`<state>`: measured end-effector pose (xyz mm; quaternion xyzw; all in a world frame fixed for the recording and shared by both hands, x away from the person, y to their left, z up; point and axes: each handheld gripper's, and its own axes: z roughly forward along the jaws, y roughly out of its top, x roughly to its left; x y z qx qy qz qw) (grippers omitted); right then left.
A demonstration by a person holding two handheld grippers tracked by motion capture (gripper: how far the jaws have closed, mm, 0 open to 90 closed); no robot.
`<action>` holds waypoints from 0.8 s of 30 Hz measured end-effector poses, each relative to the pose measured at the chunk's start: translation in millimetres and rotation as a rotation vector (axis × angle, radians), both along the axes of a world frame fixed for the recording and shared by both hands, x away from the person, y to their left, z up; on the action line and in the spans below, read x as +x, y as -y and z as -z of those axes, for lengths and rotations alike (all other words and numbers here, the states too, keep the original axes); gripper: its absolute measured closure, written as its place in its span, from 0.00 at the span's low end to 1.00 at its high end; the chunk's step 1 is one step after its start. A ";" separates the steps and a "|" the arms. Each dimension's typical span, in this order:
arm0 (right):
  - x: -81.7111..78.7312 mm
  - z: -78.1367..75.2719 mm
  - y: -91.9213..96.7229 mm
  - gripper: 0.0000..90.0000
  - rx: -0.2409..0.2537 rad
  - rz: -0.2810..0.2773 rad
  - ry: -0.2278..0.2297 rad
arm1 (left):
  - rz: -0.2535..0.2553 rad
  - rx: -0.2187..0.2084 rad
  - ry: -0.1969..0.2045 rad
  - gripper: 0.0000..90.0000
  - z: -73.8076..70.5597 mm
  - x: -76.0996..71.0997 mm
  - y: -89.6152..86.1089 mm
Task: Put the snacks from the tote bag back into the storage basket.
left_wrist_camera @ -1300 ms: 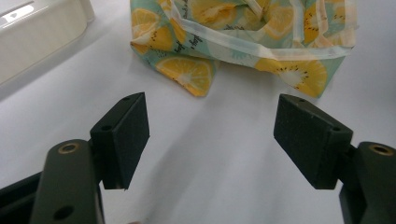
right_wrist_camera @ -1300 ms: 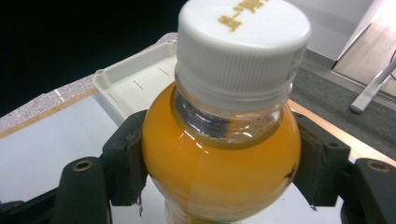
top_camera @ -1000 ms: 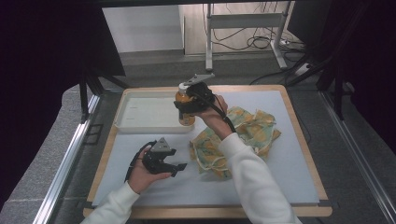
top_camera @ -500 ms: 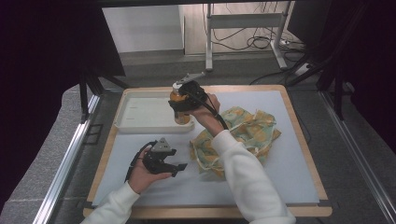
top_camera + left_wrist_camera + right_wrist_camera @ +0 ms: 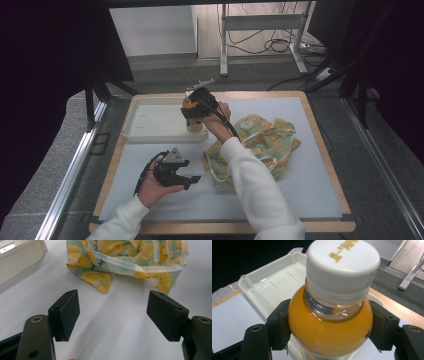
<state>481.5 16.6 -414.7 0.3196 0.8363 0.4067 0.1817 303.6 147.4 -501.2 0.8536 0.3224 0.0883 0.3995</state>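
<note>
**A:** What are you holding right now?

**B:** Your right gripper [image 5: 194, 114] is pinching a small clear plastic bottle of orange juice with a white ribbed screw cap [image 5: 329, 315]. The two black pads press on its round shoulder, one on each side, as the right gripper view shows. The bottle is upright and sits at the near right corner of the shallow white plastic tray [image 5: 150, 120], at the back left of the table.

**A:** And my other hand?

**B:** Your left gripper [image 5: 113, 312] has its jaws spread wide with nothing between them. It rests low on the smooth pale blue table mat [image 5: 300, 165], pointing at the soft crumpled cloth bag printed with lemon and kiwi slices [image 5: 130, 262], which lies in the middle of the mat, near but not touching.

**A:** Which step am I on?

**B:** It looks like you are putting the bottle into the tray. I cannot tell if its bottom rests on the tray floor or on the rim.

**A:** What should I do next?

**B:** I think you should set it flat inside the tray first, then let go slowly. The bottle is smooth, round and full, so it could tip or roll. The tray wall is low and won't stop it.
</note>
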 end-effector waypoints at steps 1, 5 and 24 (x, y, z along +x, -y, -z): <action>1.3 1.8 -0.3 0.33 0.001 0.006 0.000 | -0.002 -0.002 0.001 0.30 -0.2 0.2 -0.5; 5.4 7.6 -0.2 0.33 -0.005 0.023 -0.004 | -0.013 -0.009 0.008 0.30 -1.1 0.6 -1.5; 6.9 34.5 -5.1 0.32 -0.079 0.008 -0.036 | -0.010 -0.008 0.004 0.30 -0.9 1.7 -2.3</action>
